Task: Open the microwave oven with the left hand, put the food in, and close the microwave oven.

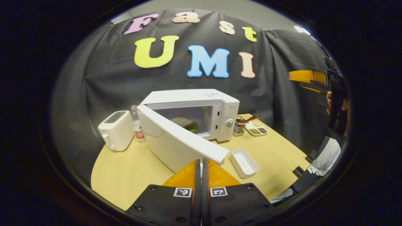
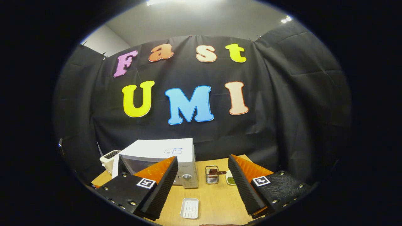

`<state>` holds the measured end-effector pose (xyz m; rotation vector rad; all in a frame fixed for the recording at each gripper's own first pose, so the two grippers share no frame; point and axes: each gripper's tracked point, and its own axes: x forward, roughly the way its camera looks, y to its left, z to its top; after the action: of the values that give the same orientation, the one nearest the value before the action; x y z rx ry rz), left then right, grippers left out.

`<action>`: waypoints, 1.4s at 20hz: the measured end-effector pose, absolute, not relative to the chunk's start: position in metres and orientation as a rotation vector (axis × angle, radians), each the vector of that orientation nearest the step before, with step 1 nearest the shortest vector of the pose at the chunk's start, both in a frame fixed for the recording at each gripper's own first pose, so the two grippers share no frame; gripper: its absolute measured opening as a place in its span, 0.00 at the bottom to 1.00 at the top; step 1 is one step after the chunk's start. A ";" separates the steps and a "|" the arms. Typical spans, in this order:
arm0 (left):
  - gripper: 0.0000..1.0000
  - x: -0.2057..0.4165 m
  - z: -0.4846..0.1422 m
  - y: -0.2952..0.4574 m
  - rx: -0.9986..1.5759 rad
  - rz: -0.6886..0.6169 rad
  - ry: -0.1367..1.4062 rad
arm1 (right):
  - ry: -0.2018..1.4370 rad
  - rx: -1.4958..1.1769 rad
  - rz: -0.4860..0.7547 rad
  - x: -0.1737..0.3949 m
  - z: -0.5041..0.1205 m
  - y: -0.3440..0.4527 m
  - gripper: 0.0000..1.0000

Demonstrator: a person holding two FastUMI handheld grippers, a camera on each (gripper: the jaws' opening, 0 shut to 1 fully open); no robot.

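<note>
The microwave oven (image 1: 201,113) stood near the tabletop's (image 1: 125,175) back edge with its door (image 1: 176,139) swung wide, and the food (image 1: 187,124) already sat inside. The left gripper (image 1: 201,166), fingers pressed together and empty, hovered just behind the door's free edge. The right gripper (image 2: 201,185) hung spread and empty, raised over the tabletop. Closing was in hand, I judged; next, push the door shut.
</note>
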<state>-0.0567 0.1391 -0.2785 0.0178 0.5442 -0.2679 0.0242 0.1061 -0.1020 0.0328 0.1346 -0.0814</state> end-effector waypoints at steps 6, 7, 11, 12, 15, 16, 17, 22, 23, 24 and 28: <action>0.07 -0.025 -0.284 0.101 0.001 -0.290 0.551 | 0.128 0.012 -0.076 0.033 -0.099 0.082 0.96; 0.07 -0.018 -0.286 0.096 -0.002 -0.290 0.551 | 0.127 0.008 -0.075 0.036 -0.099 0.078 0.96; 0.07 0.008 -0.286 0.077 -0.015 -0.294 0.548 | 0.132 0.017 -0.074 0.045 -0.102 0.065 0.96; 0.07 0.014 -0.288 0.071 -0.019 -0.296 0.548 | 0.133 0.021 -0.074 0.047 -0.103 0.062 0.96; 0.07 0.032 -0.291 0.060 -0.030 -0.298 0.542 | 0.132 0.021 -0.074 0.053 -0.104 0.055 0.96; 0.07 0.037 -0.290 0.057 -0.032 -0.299 0.540 | 0.130 0.018 -0.072 0.054 -0.103 0.054 0.96; 0.07 0.042 -0.290 0.055 -0.033 -0.299 0.538 | 0.131 0.014 -0.073 0.055 -0.104 0.051 0.96; 0.07 0.063 -0.293 0.041 -0.034 -0.301 0.533 | 0.137 0.022 -0.082 0.062 -0.105 0.037 0.96; 0.07 0.067 -0.293 0.039 -0.033 -0.299 0.531 | 0.137 0.023 -0.082 0.064 -0.105 0.034 0.96; 0.07 0.073 -0.292 0.036 -0.035 -0.296 0.525 | 0.138 0.022 -0.081 0.065 -0.105 0.032 0.96; 0.07 0.093 -0.295 0.027 -0.062 -0.271 0.519 | 0.138 0.016 -0.071 0.068 -0.105 0.026 0.96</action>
<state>0.0934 0.0269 -0.2952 -0.0619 0.5194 -0.2714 0.0679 0.0262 -0.1052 0.0159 0.1384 -0.0707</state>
